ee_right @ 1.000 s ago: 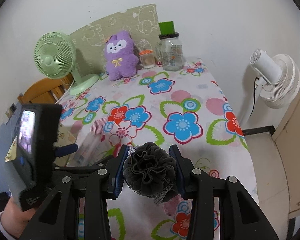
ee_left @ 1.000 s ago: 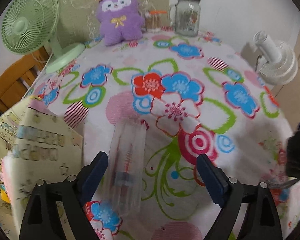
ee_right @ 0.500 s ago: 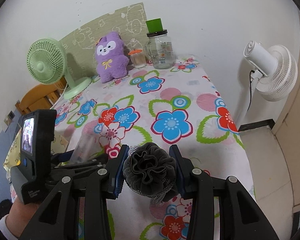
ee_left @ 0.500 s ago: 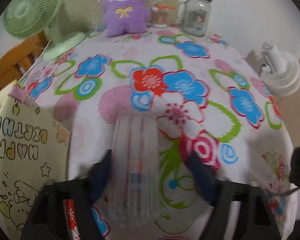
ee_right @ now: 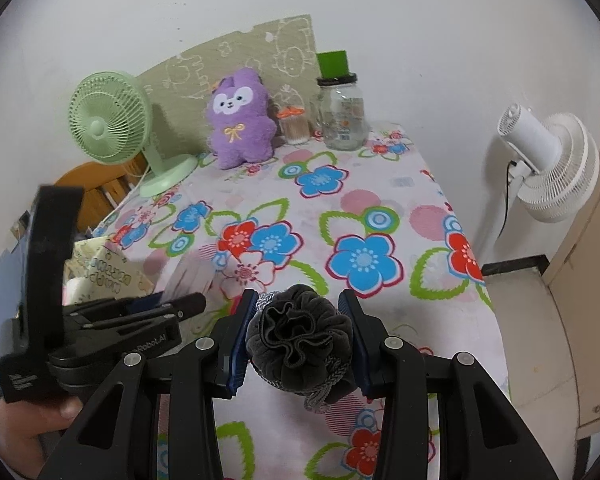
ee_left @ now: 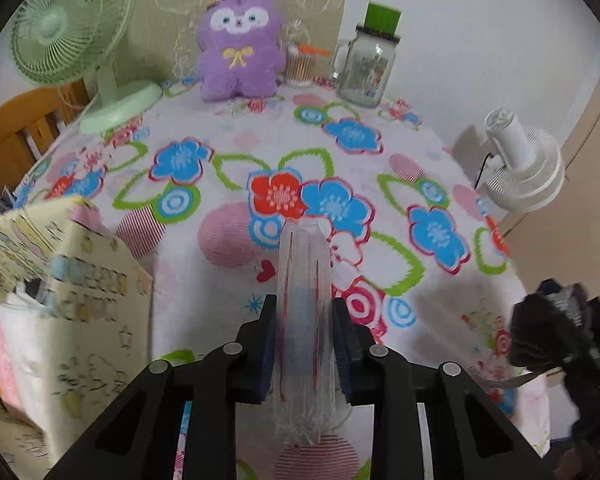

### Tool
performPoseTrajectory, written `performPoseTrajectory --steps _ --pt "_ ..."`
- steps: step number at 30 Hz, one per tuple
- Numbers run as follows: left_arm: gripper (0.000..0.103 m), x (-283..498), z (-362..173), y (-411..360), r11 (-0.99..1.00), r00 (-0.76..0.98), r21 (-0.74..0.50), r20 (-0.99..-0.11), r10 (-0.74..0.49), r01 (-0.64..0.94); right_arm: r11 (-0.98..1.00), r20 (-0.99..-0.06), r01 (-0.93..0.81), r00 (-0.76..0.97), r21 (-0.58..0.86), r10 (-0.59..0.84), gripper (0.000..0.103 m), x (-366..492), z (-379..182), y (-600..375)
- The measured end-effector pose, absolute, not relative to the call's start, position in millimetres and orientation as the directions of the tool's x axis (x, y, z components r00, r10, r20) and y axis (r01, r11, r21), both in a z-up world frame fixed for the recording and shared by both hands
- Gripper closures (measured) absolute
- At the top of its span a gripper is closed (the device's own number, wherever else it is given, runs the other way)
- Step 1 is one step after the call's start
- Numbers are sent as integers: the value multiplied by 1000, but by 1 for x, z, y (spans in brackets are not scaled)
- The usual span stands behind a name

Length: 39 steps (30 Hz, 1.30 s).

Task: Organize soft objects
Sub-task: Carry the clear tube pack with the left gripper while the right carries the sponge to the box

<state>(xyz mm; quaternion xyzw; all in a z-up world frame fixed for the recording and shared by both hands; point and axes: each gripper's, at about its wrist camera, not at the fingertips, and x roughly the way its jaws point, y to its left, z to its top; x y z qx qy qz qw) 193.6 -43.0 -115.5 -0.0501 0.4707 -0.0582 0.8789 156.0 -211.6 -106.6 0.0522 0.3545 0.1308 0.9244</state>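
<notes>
My left gripper (ee_left: 304, 336) is shut on a clear plastic packet (ee_left: 305, 280) with red lines inside, held up on edge above the flowered tablecloth (ee_left: 260, 152). The packet also shows faintly in the right wrist view (ee_right: 192, 276). My right gripper (ee_right: 298, 332) is shut on a dark grey ruffled pouch (ee_right: 298, 340) with a braided cord, held over the table's near edge. That pouch shows at the right in the left wrist view (ee_left: 548, 332). A purple plush toy (ee_left: 238, 46) sits upright at the back of the table.
A paper gift bag (ee_left: 60, 300) stands at the table's left edge. At the back are a green desk fan (ee_left: 72, 20), a small jar of sticks (ee_left: 300, 66) and a glass mug jar with green lid (ee_left: 366, 68). A white fan (ee_left: 524, 164) stands right of the table.
My left gripper closed on the clear packet, which lay flat on the cloth, and raised it on edge. The right gripper kept hold of the pouch and shifted slightly.
</notes>
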Motion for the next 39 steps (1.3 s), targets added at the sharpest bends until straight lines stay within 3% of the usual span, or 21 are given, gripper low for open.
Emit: performPoseTrajectory --steps 39 --pt "78 120 -21 28 985 741 -169 -659 -129 22 934 -521 -344 783 94 340 58 106 -19 -131"
